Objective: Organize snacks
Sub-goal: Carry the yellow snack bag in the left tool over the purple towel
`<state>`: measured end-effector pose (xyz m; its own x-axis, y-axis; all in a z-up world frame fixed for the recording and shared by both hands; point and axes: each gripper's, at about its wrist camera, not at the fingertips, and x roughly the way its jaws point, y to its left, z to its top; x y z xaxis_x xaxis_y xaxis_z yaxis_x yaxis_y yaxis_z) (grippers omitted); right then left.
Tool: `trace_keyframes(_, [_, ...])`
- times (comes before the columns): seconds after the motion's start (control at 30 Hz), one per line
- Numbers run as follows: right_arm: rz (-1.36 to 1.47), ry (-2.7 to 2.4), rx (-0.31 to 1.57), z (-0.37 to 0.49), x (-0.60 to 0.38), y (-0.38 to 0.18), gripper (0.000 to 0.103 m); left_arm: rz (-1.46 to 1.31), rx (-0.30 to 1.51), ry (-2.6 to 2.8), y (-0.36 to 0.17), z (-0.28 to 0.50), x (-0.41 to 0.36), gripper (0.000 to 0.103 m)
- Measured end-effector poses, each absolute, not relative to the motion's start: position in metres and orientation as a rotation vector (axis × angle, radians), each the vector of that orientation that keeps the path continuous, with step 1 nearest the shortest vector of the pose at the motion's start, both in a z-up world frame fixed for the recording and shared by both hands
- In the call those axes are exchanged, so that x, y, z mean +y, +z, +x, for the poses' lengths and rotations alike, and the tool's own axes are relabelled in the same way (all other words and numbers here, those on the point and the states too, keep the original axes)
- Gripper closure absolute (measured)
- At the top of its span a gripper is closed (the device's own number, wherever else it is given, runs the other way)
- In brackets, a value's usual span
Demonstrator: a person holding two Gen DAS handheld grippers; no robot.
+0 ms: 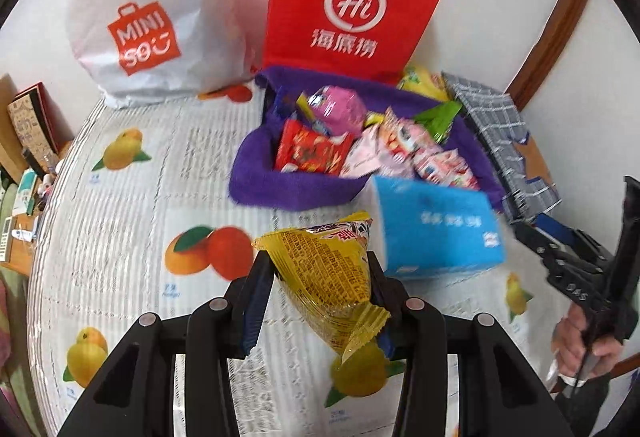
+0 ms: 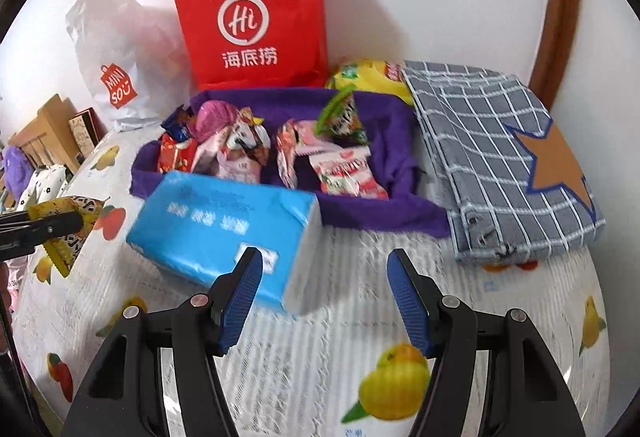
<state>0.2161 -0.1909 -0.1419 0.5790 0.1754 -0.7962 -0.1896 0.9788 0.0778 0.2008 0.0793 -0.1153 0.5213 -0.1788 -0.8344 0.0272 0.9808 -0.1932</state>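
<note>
Because the left gripper [image 1: 318, 269] pinches the yellow snack packet [image 1: 326, 277] only across its puffy, crinkled foil middle, low centre of the left wrist view, the slick film could slide out of the fingers on the way to the purple cloth basket [image 1: 260, 173] at mid-frame. That soft-walled basket is already heaped with glossy wrappers, and the blue tissue pack [image 2: 224, 229], smooth plastic and brick-shaped, lies just in front of it and may be bumped. The right gripper [image 2: 324, 293] hangs open and empty over the fruit-printed worktop [image 2: 304, 369].
</note>
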Motion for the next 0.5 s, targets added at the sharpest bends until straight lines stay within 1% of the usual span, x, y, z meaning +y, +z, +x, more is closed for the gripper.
trace_keyframes(0.23, [-0.029, 0.222, 0.887, 0.245, -0.183, -0.120, 0.038, -0.139, 0.975, -0.142, -0.093, 0.223, 0.066, 0.061])
trace_keyframes(0.5, [-0.033, 0.222, 0.842, 0.273, -0.182, -0.106, 0.038, -0.119, 0.955, -0.154, -0.083, 0.259, 0.054, 0.061])
